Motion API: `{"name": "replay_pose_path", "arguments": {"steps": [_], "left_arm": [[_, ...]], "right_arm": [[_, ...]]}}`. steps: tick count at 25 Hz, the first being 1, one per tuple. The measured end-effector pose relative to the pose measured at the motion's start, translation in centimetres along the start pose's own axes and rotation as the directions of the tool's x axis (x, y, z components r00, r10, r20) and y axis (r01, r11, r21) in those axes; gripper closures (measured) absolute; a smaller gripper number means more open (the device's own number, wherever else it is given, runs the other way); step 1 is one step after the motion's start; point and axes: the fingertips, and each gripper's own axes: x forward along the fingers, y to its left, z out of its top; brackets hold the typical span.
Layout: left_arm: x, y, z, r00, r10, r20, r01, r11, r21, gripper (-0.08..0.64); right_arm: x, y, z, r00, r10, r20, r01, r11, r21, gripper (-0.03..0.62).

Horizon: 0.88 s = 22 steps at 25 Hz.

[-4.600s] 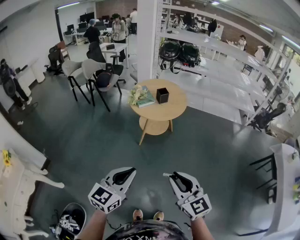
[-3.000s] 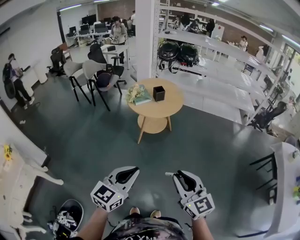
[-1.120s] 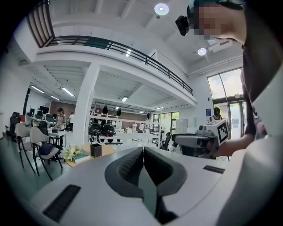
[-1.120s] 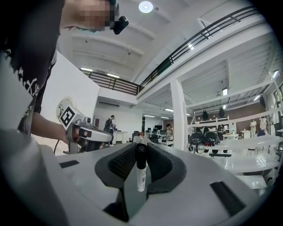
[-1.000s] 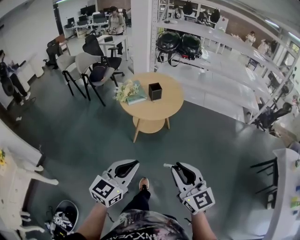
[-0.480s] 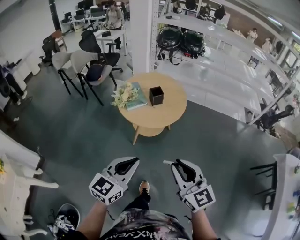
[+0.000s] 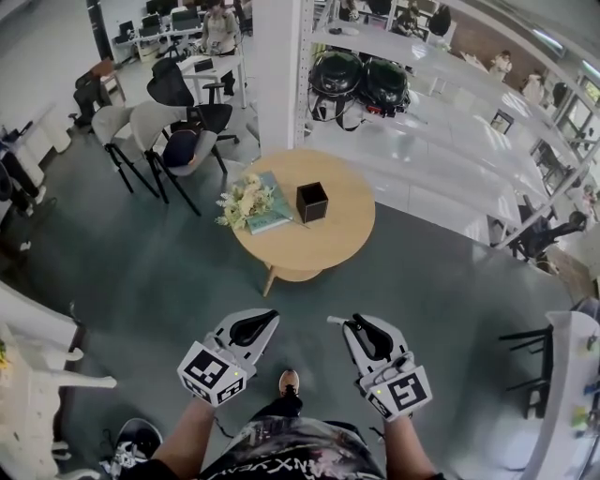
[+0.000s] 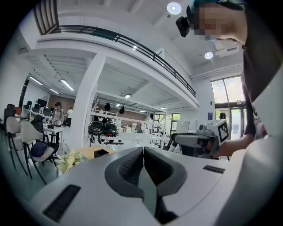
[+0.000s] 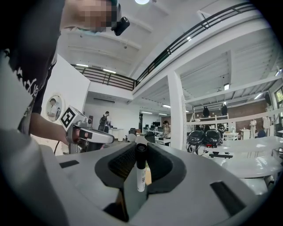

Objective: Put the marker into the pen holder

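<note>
The marker (image 9: pixel 140 174) is clamped in the right gripper (image 7: pixel 356 333), well apart from the pen holder (image 7: pixel 312 201) on the round bench (image 7: pixel 323 248); the left gripper (image 7: pixel 251 328) is closed, empty. The marker should be brought above the opening, tipped downward, and released only once inside.

Setting: open-plan office with storage area, seen from where you stand.
- Grey floor (image 7: pixel 141 272) wide, continuous.
- Far left: desks with monitors (image 7: pixel 155 23), person (image 7: pixel 220 28) beside them, office chairs (image 7: pixel 141 122) grouped nearby.
- Centre: round wooden table (image 7: pixel 319 246) with flowers (image 7: pixel 242 202) and book (image 7: pixel 272 217), lounge-style.
- Beside white column (image 7: pixel 277 66): long white shelving racks (image 7: pixel 422 103), two dark helmet-like items (image 7: pixel 336 73) on one shelf.
- Your left gripper view adds mezzanine railing (image 8: pixel 132 44) overhead, round ceiling lights (image 8: pixel 174 8), tall windows (image 8: pixel 227 99).
</note>
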Motion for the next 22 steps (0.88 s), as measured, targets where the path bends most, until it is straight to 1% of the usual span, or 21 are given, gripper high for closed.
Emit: {"name": "replay_pose_path", "arguments": {"steps": [6, 12, 22], "left_arm": [[1.4, 3.6, 0.6, 1.000, 0.004, 0.009, -0.004, 1.000, -0.013, 0.538], [2.8, 6.6, 1.1, 1.000, 0.009, 0.010, -0.009, 1.000, -0.010, 0.538], [4.4, 9.0, 2.0, 1.000, 0.003, 0.016, -0.003, 1.000, -0.001, 0.538]], "right_arm": [[3.5, -1.5, 0.2, 1.000, 0.006, -0.011, -0.006, 1.000, -0.005, 0.514], [6.7, -2.9, 0.4, 1.000, 0.009, -0.010, -0.009, 1.000, -0.005, 0.514], [9.5, -4.1, 1.1, 1.000, 0.008, 0.001, -0.008, 1.000, -0.004, 0.514]]}}
